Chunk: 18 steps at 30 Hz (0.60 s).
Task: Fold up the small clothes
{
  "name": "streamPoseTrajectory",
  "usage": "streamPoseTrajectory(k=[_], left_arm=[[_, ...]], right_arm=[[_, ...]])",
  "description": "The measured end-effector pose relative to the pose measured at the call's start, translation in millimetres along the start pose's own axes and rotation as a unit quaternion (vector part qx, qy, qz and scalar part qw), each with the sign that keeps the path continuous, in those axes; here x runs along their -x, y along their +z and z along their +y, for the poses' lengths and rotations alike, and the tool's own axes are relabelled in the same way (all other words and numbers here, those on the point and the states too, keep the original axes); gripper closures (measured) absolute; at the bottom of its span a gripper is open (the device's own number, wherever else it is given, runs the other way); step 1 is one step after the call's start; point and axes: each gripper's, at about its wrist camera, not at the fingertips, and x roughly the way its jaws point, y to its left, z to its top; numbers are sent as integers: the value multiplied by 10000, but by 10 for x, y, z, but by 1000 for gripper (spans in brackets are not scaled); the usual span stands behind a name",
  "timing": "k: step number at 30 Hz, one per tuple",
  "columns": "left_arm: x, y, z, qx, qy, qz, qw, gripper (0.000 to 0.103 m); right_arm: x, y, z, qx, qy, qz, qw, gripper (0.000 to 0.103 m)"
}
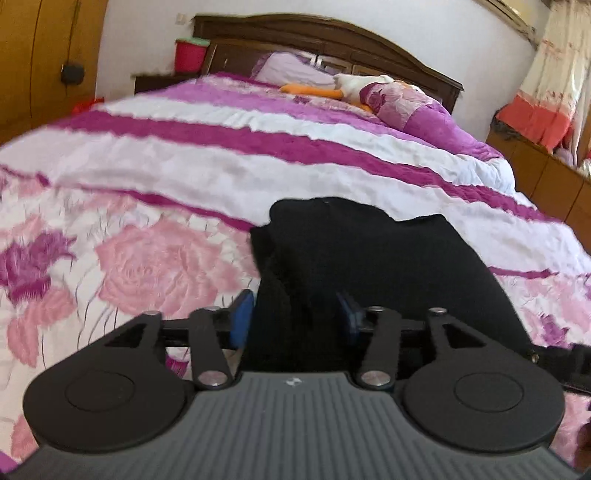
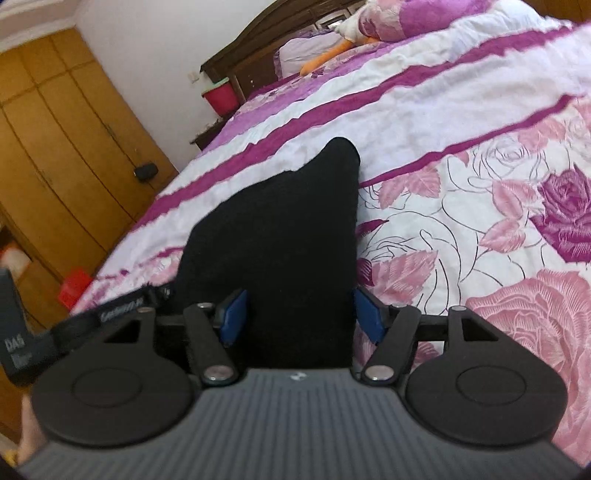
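Note:
A small black garment [image 1: 369, 258] lies on the pink and purple floral bed cover [image 1: 155, 266], folded into a thick pile with a point toward the headboard. In the left wrist view my left gripper [image 1: 295, 315] stands open over the garment's near end, and the cloth runs between its blue pads [image 1: 242, 317] without being pinched. The right wrist view shows the same black garment [image 2: 288, 229] tapering to a tip. My right gripper [image 2: 301, 314] is open too, its blue pads [image 2: 369, 317] on either side of the cloth's near edge.
The striped bed cover [image 2: 424, 96] stretches back to a dark wooden headboard [image 1: 332, 33], with pillows [image 1: 291, 68] and a white and orange plush toy [image 1: 332, 86]. A red bucket [image 1: 190, 53] and a wooden wardrobe [image 2: 62, 129] stand at the left. A black strap [image 2: 110, 314] hangs left of the right gripper.

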Motion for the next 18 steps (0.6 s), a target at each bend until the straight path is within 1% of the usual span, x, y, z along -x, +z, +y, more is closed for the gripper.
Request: streamPoseTrajectory(k=[2, 5, 7, 11, 13, 14, 15, 17, 18], left_arm=[[-2, -19, 110, 396, -338, 193, 9985, 44], [-88, -61, 289, 1101, -844, 517, 9890, 42], [-140, -69, 316, 1236, -1015, 636, 9851, 41], [-219, -64, 294, 1282, -1416, 805, 9783, 41], [-260, -78, 278, 1319, -1558, 836, 9754, 46], [-266, -79, 278, 1360, -1610, 829, 9740, 54], [-257, -77, 279, 1399, -1652, 809, 9729, 59], [-213, -68, 268, 1448, -1747, 773, 9708, 64], [-187, -59, 260, 1475, -1813, 778, 9692, 65]], right_arm=[[-18, 15, -62, -195, 70, 42, 9998, 34], [-112, -9, -143, -428, 162, 163, 9988, 34], [-185, -40, -194, -545, 300, 191, 9979, 31], [-293, -54, -155, -458, 505, 192, 9975, 30], [-348, -38, -147, -542, 593, 211, 9965, 30], [-359, -26, -153, -663, 655, 209, 9954, 32], [-351, -6, -172, -772, 742, 193, 9941, 42], [-288, 18, -190, -904, 828, 127, 9924, 61], [-259, 31, -190, -907, 863, 136, 9920, 65]])
